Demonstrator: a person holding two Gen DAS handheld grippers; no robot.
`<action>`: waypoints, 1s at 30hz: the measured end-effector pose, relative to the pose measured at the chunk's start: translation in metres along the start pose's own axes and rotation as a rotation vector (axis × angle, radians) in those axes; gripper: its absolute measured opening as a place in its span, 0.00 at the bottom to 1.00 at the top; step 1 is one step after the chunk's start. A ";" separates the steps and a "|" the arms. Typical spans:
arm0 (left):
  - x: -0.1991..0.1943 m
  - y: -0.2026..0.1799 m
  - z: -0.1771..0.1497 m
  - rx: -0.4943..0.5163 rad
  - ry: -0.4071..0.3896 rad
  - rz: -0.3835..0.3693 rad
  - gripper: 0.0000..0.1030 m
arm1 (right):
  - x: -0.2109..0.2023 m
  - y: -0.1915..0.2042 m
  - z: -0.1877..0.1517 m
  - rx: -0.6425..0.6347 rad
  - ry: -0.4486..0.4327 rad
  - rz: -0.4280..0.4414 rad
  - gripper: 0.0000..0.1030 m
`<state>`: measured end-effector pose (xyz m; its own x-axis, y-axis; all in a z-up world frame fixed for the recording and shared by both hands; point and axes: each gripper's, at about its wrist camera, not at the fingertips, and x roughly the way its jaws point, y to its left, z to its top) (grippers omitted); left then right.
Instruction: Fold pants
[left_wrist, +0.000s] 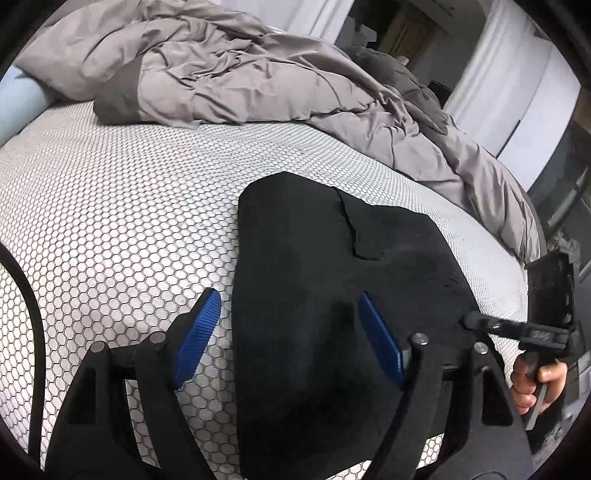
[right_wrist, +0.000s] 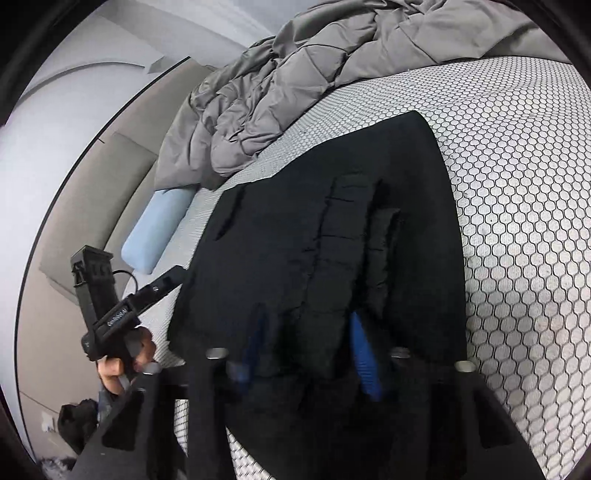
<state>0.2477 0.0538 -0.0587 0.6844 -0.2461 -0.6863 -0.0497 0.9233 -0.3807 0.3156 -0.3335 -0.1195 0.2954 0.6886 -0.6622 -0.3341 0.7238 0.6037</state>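
Count: 1 pr black pants (left_wrist: 332, 295), center. 2 grippers: left gripper (left_wrist: 291, 332) at 6 o'clock, right gripper (left_wrist: 469, 319) at 4. 1 grey comforter (left_wrist: 229, 74), 12 o'clock. 1 blue pillow (right_wrist: 159, 229).

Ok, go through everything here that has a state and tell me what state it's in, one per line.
Pants: black, folded over, lying flat on the mattress.
Left gripper: open, fingers astride the pants' edge.
Right gripper: open, fingers over the pants.
Duvet: grey, crumpled in a heap at the far side.
Mattress: bare, honeycomb cover showing.
Pillow: light blue, lying at the mattress edge.
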 end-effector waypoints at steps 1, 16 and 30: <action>-0.001 0.003 0.001 -0.009 0.001 -0.014 0.72 | 0.002 0.002 -0.001 -0.014 0.003 -0.028 0.24; -0.012 -0.023 -0.004 0.078 0.026 -0.032 0.73 | -0.040 0.035 -0.033 -0.130 -0.105 -0.209 0.04; 0.009 -0.043 -0.015 0.156 0.072 0.031 0.73 | -0.024 -0.015 -0.021 0.062 -0.058 -0.080 0.42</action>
<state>0.2454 0.0070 -0.0580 0.6302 -0.2317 -0.7410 0.0472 0.9641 -0.2613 0.2951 -0.3620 -0.1217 0.3705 0.6282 -0.6841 -0.2516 0.7769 0.5772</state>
